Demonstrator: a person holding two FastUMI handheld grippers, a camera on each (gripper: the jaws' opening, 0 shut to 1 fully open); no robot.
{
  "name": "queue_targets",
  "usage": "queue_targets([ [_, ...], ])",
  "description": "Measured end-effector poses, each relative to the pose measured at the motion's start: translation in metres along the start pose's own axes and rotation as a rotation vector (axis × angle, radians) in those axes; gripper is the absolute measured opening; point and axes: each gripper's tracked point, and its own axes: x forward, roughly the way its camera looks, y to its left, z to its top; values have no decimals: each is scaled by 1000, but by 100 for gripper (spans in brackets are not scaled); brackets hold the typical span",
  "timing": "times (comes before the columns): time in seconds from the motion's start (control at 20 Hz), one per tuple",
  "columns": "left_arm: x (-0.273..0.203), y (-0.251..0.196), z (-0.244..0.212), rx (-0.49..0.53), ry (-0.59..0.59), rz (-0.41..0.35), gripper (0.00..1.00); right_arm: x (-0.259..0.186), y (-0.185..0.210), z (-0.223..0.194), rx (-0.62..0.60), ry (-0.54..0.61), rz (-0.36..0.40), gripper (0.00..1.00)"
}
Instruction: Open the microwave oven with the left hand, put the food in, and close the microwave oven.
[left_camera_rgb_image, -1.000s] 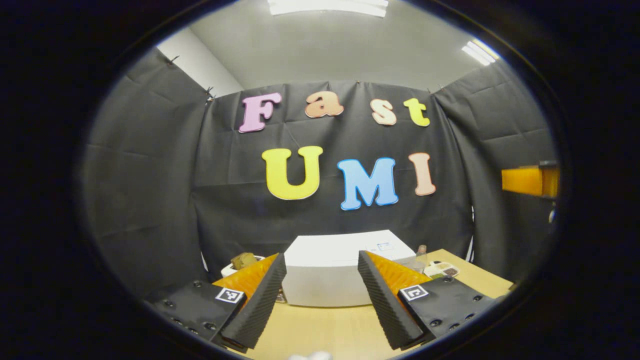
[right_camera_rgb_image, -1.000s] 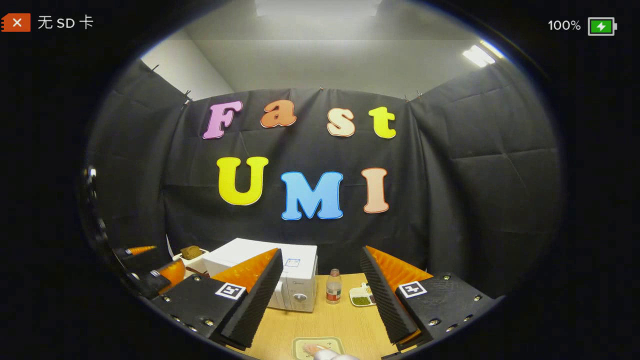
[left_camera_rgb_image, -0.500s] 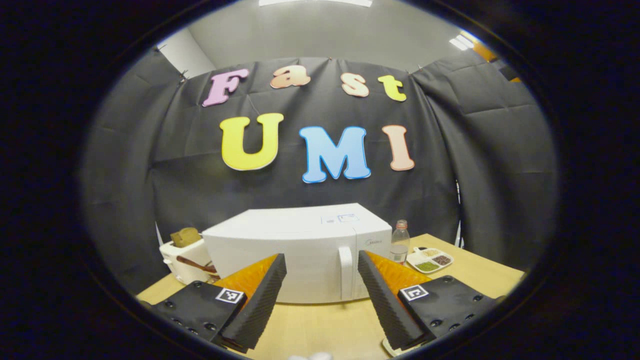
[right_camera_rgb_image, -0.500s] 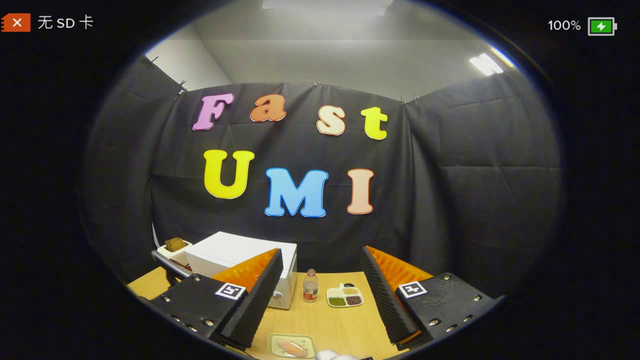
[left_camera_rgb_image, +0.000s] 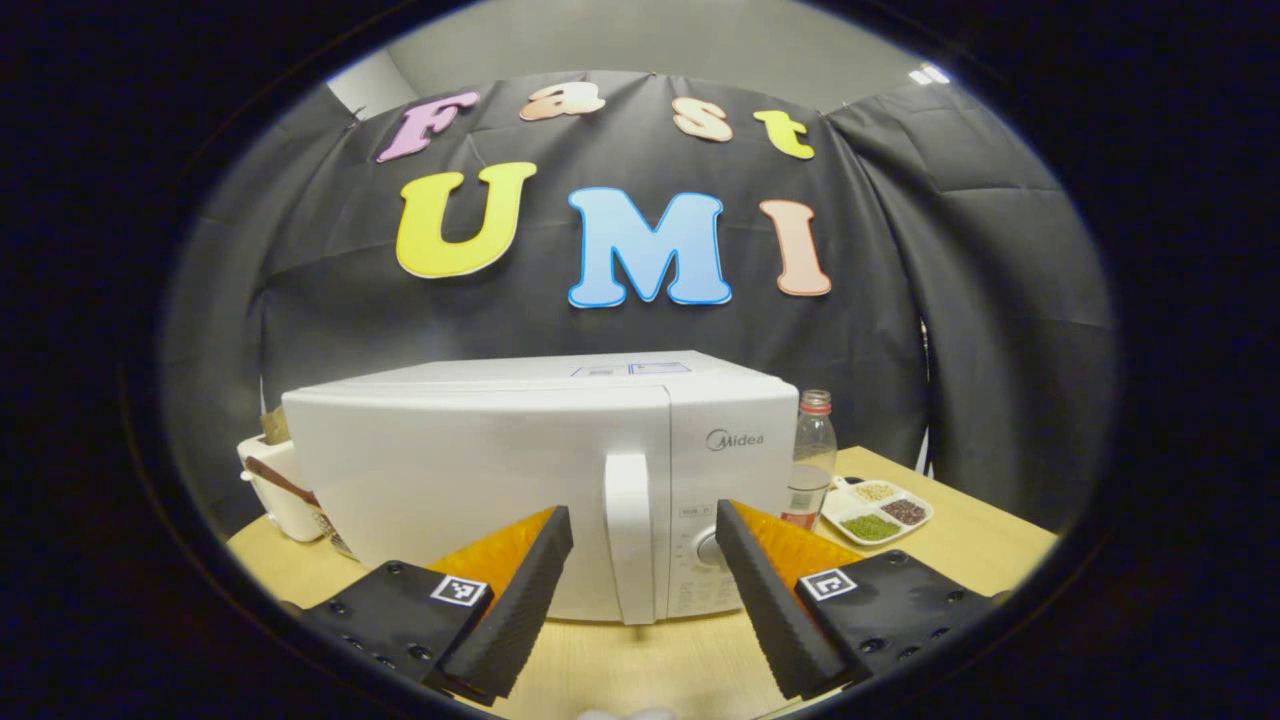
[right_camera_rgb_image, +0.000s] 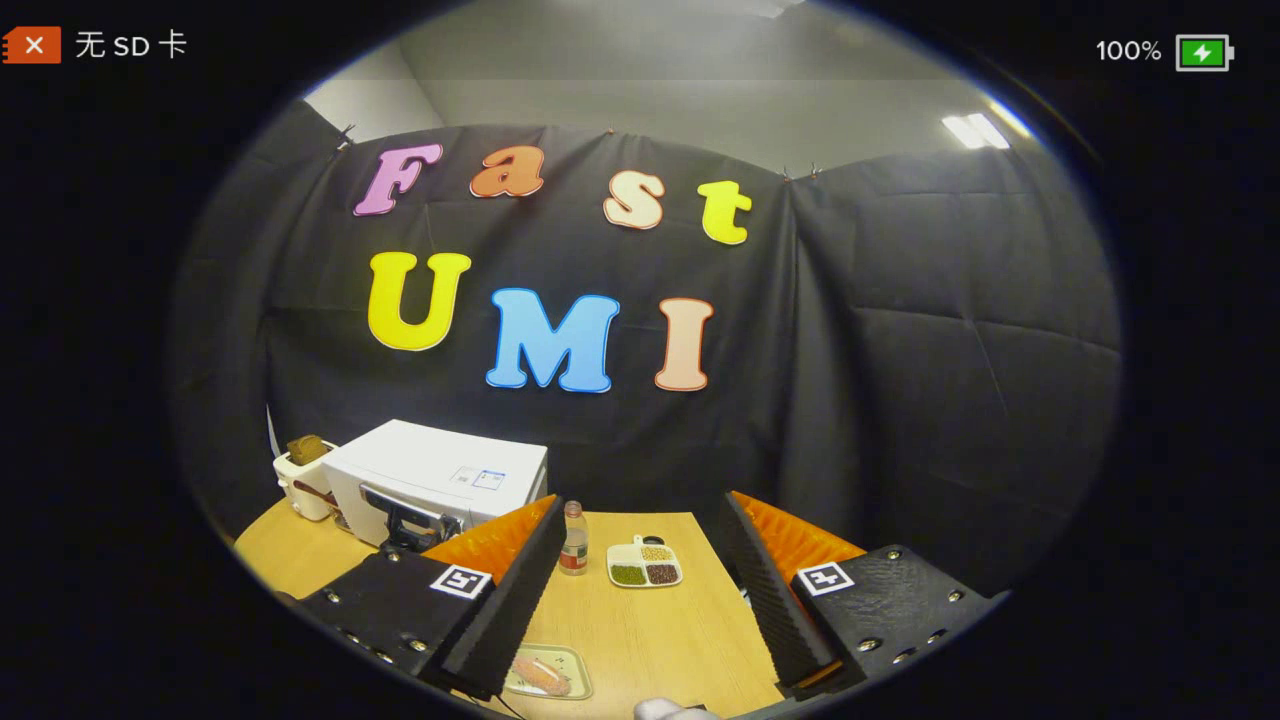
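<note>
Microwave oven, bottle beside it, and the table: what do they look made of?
Microwave oven: smooth white casing with a soft sheen, painted metal or plastic, cannot tell which; its door handle looks like moulded white plastic. Bottle: clear, see-through, probably plastic, with a red cap. Table: light wood-grain top, matte, possibly laminate.

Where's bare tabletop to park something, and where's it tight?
Free: the table strip between the food plate and the divided dish. Also in front of the microwave. Crowded: the back edge, with toaster, microwave, bottle and dish in a row.
</note>
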Motion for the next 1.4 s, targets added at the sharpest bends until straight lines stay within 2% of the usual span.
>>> queue_targets([
  [0.1,6,-2,-8,-11,19,-1,99,2,-3,-3,-9,7,-5,95],
  [0.15,9,-3,-11,-23,24,-2,95,3,-4,-2,-15,5,-9,95],
  [0.2,12,-5,-13,-33,31,-18,95,3,-6,-1,-17,-2,-16,95],
  [0.3,18,-9,-17,-18,42,-37,84,3,-2,2,-13,-12,0,95],
  [0.35,20,-3,-17,-5,40,-19,79,4,-2,2,-23,-16,2,95],
  [0.4,21,10,-19,10,48,16,68,5,-2,2,-32,-17,4,95],
  [0.5,22,10,-21,-44,38,-7,36,6,-1,2,-36,-15,11,95],
  [0.85,20,10,-21,-26,71,-14,11,1,-1,-6,-36,7,21,95],
  [1.2,17,10,-22,-28,88,-39,11,-7,-3,-6,-33,6,26,95],
  [1.3,-2,12,-32,-61,127,-38,12,-8,0,-6,-37,4,36,95],
  [1.4,-24,14,-23,-15,55,-56,12,-9,5,-4,-34,0,52,95],
])
